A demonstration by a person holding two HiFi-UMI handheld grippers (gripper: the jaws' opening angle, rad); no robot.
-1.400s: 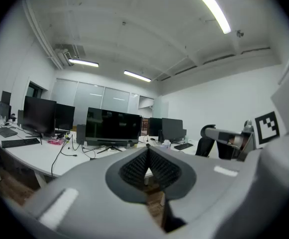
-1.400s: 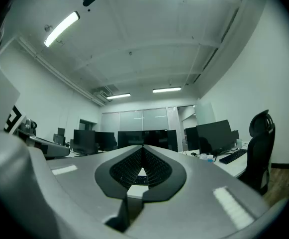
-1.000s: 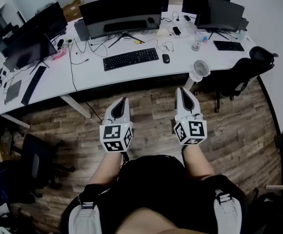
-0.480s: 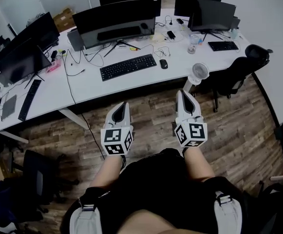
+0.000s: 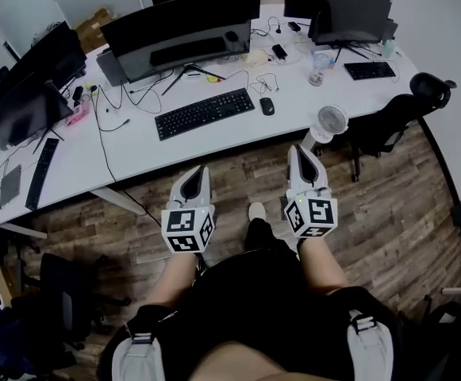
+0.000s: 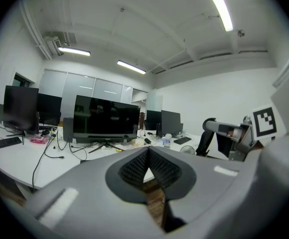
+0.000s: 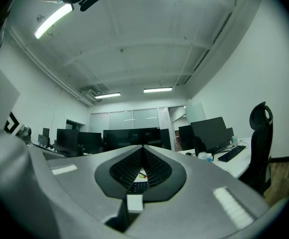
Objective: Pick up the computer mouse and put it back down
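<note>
Desk (image 5: 135, 145) now closer, L gripper (image 5: 204, 170) & R gripper (image 5: 300, 149) jaws closed on nothing; mouse (image 5: 267, 105) on desk.

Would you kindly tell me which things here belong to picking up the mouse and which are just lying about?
For the job: computer mouse; left gripper; right gripper, both shut and empty.
Just lying about: keyboard; desk fan; curved monitor; office chair.
</note>
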